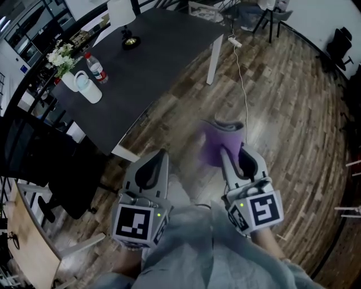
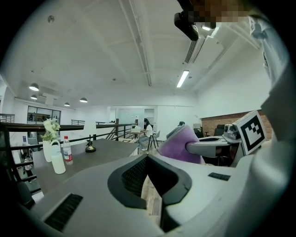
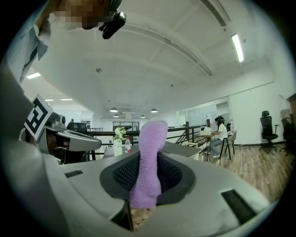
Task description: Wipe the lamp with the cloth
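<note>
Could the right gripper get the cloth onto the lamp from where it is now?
Probably not yet. The right gripper, shut on the cloth, hangs over the floor, while the lamp stands at the far end of the table. Nothing blocks the way; the person must step closer.

The cloth (image 1: 223, 144) is purple. The left gripper (image 1: 153, 166) and right gripper (image 1: 240, 155) are pale grey with black mesh insets and black-and-white square markers. The table (image 1: 169, 56) is charcoal on white legs. The floor (image 1: 293, 113) is mixed brown planks. The lamp (image 1: 123, 14) has a white shade. The bottle (image 1: 96, 68) has a red cap.
</note>
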### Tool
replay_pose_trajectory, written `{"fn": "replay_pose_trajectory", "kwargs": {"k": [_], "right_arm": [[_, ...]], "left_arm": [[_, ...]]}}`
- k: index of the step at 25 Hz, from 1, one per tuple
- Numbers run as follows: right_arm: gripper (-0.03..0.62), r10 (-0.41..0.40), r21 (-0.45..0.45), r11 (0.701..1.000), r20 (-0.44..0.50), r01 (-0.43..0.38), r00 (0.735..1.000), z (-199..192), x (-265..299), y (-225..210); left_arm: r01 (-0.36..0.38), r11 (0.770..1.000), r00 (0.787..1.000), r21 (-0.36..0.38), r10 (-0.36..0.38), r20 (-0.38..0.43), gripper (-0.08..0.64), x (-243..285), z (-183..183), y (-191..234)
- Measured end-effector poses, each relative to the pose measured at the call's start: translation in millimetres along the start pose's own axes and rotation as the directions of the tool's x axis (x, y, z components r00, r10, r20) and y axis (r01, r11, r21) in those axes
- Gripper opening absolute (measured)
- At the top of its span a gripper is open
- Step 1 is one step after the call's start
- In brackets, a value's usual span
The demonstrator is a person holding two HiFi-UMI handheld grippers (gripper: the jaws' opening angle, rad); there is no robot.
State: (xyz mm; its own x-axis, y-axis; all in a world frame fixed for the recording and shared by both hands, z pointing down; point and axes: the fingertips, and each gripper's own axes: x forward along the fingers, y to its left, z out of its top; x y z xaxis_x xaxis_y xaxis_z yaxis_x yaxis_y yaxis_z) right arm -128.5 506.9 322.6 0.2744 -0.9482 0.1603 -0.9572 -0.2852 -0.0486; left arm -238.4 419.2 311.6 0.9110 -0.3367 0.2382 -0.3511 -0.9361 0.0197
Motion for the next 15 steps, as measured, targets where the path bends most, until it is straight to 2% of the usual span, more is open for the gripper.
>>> {"fn": "replay_pose_trajectory", "kwargs": {"k": [7, 15], "right_arm": [[0.095, -0.038, -0.018, 0.999, 0.005, 0.038, 0.999, -1, 11, -15], [0.095, -0.051, -0.043, 0.998, 0.016, 0.052, 0.999, 8, 62, -45]], "left_arm": [[0.027, 1.0, 0.999, 0.005, -0.027, 0.028, 0.009, 26, 4, 4], [0.047, 0.999, 0.998, 0.007, -0.048, 0.037, 0.009, 84, 17, 30]]}}
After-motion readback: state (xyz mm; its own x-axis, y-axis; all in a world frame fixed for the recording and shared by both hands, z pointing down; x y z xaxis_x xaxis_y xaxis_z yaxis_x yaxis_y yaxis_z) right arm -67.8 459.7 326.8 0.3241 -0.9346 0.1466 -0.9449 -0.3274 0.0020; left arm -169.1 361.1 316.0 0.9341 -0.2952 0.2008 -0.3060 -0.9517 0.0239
